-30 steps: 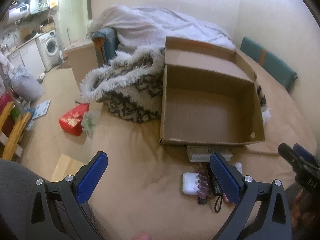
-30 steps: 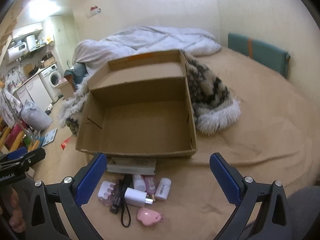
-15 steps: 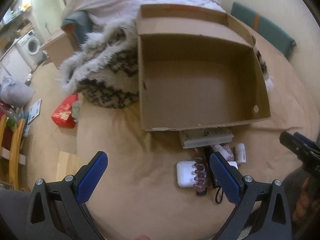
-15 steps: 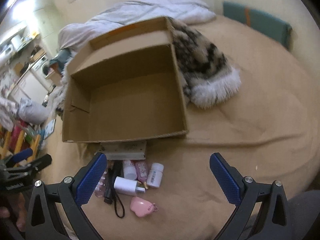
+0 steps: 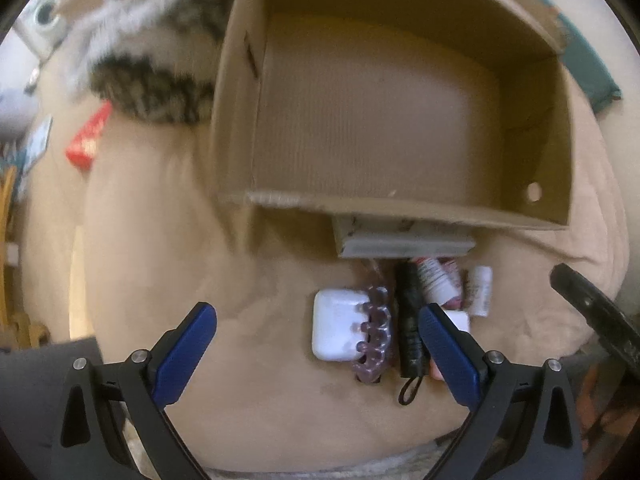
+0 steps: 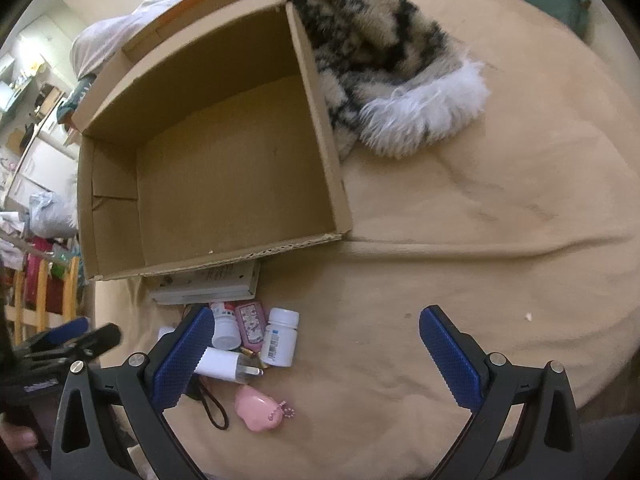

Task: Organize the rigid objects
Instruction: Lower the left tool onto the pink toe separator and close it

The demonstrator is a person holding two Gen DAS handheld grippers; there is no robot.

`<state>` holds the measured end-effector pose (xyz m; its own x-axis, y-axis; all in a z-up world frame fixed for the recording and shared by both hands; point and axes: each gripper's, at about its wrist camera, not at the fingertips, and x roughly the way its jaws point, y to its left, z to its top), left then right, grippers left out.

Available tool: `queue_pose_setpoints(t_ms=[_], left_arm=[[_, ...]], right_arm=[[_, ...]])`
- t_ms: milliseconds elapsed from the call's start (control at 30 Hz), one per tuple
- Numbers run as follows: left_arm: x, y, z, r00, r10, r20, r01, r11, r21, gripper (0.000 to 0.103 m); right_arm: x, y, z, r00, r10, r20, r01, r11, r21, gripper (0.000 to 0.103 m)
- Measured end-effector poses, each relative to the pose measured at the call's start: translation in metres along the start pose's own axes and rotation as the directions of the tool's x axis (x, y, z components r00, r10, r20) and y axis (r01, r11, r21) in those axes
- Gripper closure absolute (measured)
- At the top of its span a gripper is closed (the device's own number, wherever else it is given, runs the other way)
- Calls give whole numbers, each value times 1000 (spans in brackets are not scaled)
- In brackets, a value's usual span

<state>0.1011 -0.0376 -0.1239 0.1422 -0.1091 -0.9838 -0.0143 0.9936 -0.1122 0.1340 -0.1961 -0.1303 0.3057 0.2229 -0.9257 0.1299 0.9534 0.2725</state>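
Both claws are dropping closer to the bed than a second ago, and the cardboard box (image 5: 380, 112) is now filling more of each view. Left claw (image 5: 316, 344) is hanging wide open, gripping nothing, with the white case (image 5: 334, 330) and purple toe separator (image 5: 374, 340) lying between its fingers. Right claw (image 6: 316, 354) is also spread wide and holding nothing; the white bottle (image 6: 280, 342), white charger (image 6: 224, 366) and pink keychain (image 6: 258, 408) are lying just inside its left finger. Nothing is sitting in the box, and a book (image 6: 212, 284) is lying against its near wall.
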Motion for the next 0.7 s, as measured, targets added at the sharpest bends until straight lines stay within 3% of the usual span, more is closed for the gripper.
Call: queue_pose_setpoints(t_ms=[167,300,400,500,533,600,700], left_arm=[[33,14,-3,997,18,-78,-22,999,-47,8],[57,16,-10,988,-19,-153,9,998,-69,10],[61,0,-10,988,-45,-151,42,999,-25,10],[71,-19,-11,988,-18,-153,26,999,45,11],[71,-22,-9,987,-24,-159,32,998,45,14],[78,-25,-9,983,-49,-176,57,997,43,29],[85,-26,-11,982,-36,-187,47,997,57,42]], right_arm=[[16,2,-5,999,4,-43,-4,1000,7,0],[21,7,-7,999,-6,-41,6,1000,-4,0],[24,12,-10,999,-18,-46,17,1000,-16,0],[29,17,-12,998,-36,-53,34,999,-34,0],[30,20,-13,998,-41,-53,39,998,-39,0],[31,21,-14,998,-41,-53,38,998,-44,0],[32,18,-15,998,-22,-59,20,999,-30,0]])
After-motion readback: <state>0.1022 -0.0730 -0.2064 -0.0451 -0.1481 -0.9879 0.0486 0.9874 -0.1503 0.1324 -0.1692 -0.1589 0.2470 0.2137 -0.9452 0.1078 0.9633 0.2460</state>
